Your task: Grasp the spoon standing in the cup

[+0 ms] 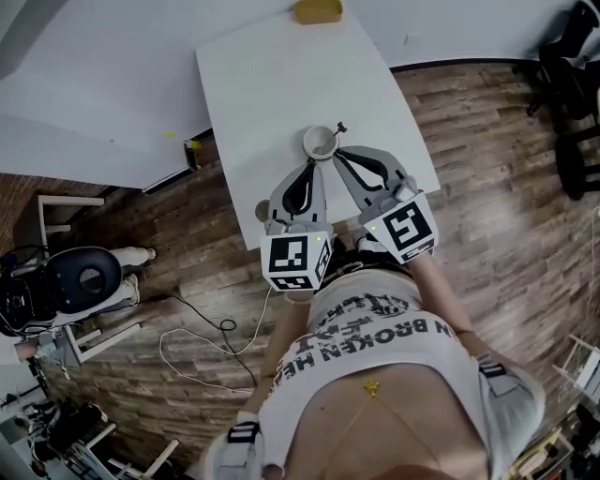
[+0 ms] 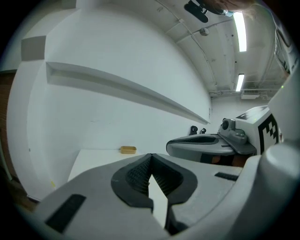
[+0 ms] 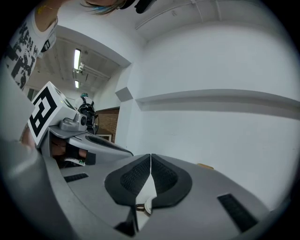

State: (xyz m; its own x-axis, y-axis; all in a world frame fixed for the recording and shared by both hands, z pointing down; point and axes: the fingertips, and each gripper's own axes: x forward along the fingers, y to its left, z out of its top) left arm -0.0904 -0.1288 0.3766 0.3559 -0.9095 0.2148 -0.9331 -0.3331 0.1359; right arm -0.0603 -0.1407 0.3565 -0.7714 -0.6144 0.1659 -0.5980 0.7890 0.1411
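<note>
A small white cup stands near the front edge of the white table, and a dark-tipped spoon sticks out of it to the right. Both grippers are held side by side just in front of the cup. My left gripper is shut and empty, with its tips at the cup's near rim. My right gripper is shut and empty too, its tips beside the spoon handle. In the left gripper view the jaws meet at the tips. In the right gripper view the cup's rim peeps through the gap below the tips.
A yellow object lies at the table's far edge, also in the left gripper view. A white wall rises behind the table. Wooden floor surrounds it, with a stool and cables to the left.
</note>
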